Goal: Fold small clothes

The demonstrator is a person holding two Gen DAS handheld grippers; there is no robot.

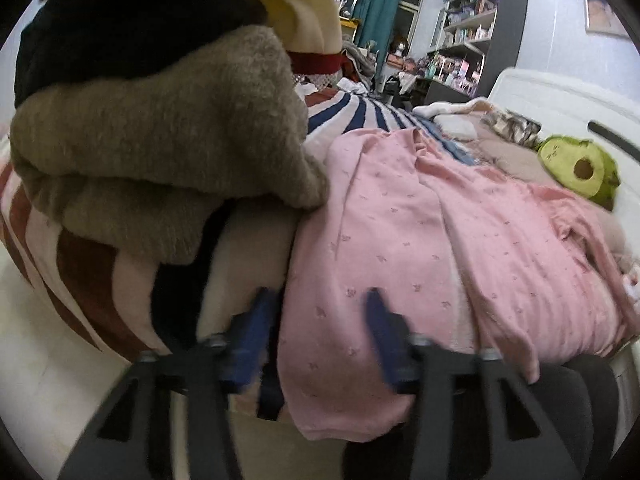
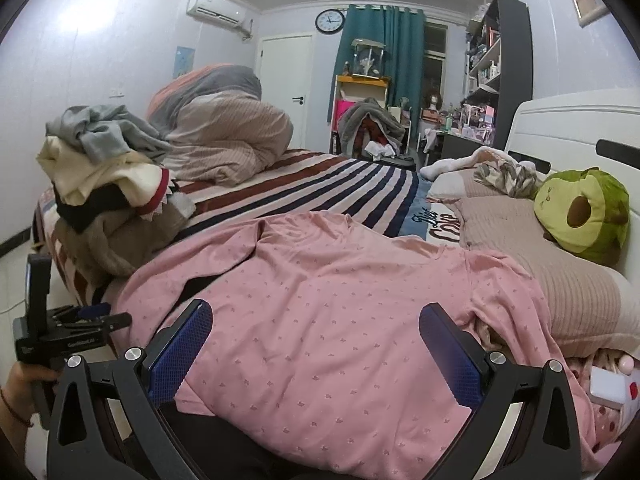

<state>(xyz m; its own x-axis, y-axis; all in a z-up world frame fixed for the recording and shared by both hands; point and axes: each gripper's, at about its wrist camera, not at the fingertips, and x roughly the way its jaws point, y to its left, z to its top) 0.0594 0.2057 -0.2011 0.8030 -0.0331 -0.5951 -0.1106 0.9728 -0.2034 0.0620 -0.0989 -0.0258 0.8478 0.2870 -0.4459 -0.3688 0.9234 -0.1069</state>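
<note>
Blue knurled fingers (image 2: 182,354) flank soft, rumpled, perhaps cotton pink garment (image 2: 340,320).

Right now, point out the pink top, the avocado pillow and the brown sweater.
pink top (image 2: 340,320): right wrist view, middle of the spread fabric.
avocado pillow (image 2: 576,212): right wrist view, pale face beside the pit.
brown sweater (image 1: 160,128): left wrist view, fuzzy upper fold.

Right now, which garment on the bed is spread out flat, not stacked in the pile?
The pink garment with the small print, spread across the near edge of the bed. The brown, black and cream clothes sit bunched in the pile to its left.
</note>
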